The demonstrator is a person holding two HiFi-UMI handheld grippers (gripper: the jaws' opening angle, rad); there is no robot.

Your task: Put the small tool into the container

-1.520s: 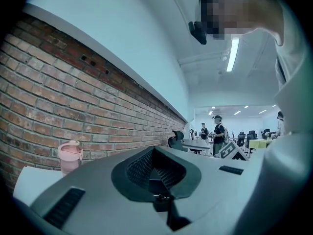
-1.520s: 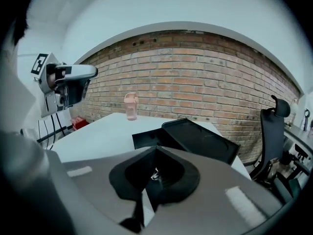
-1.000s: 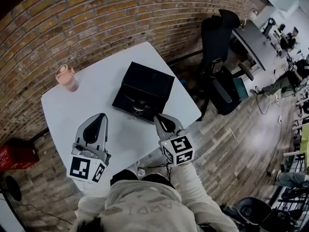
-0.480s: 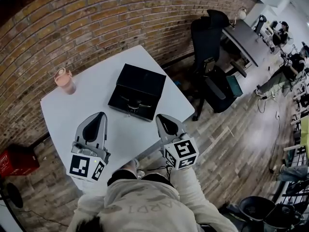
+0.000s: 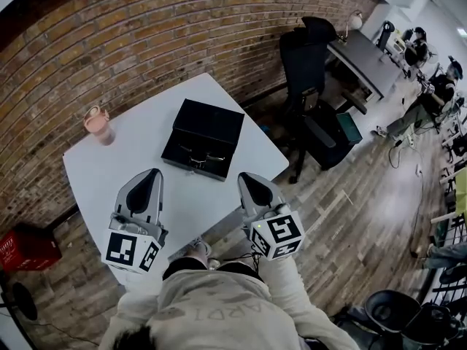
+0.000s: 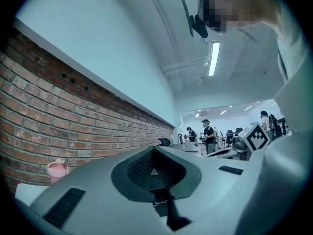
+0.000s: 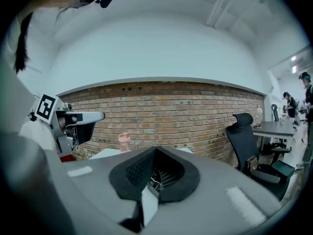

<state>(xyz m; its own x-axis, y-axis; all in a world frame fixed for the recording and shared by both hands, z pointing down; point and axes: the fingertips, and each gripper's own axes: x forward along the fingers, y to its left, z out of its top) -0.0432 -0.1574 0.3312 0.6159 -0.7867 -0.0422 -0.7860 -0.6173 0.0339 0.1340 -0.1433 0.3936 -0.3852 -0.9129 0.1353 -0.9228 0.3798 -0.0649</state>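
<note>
Head view: black container (image 5: 211,121) lies open mid-table (image 5: 102,170), w/ a pink cup (image 5: 98,122) well apart at the far left corner. Shiny bits, prob. the small tool (image 5: 195,154), lie inside the container near its front edge. The left gripper (image 5: 149,176) and right gripper (image 5: 246,178) both hang near the person's body over the near table edge, apart from the container.

Left gripper view: jaws meet at the tips, nothing btwn them. Only the brick wall and the cup show beyond.

Right gripper view: jaws together too. A metal glint sits in the hollow behind the tips; I can't tell if it's gripper hardware or sth beyond. Nothing looks clamped.

My read: the drop looks done and this is the check. To do it well, confirm the tool sits fully inside, not across the rim. If it needs reseating, come in from above w/ the right gripper, open the jaws before reaching, and avoid shoving the container toward the edge.
</note>
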